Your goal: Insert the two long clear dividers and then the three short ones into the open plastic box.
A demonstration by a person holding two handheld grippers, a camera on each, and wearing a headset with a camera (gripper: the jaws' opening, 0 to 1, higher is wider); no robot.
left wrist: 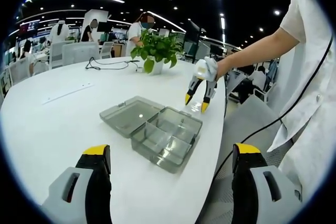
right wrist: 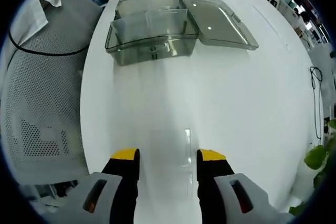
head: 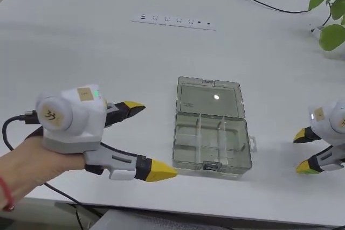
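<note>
Probably fetching a remaining short clear divider (right wrist: 187,145), flat on table (head: 108,52) right of open plastic box (head: 186,162), partitions (head: 198,133) already inside. Right gripper (right wrist: 168,153) spread over it, empty; left gripper (head: 155,139) spread, idle. Next: pinch, lift, slot in.

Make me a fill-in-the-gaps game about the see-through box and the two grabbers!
1. The plastic box has its lid ____.
2. The box lies ____ the left gripper and the right gripper.
3. Both grippers' tips are coloured ____.
4. The plant has ____ leaves.
Missing words: open, between, yellow, green.
</note>
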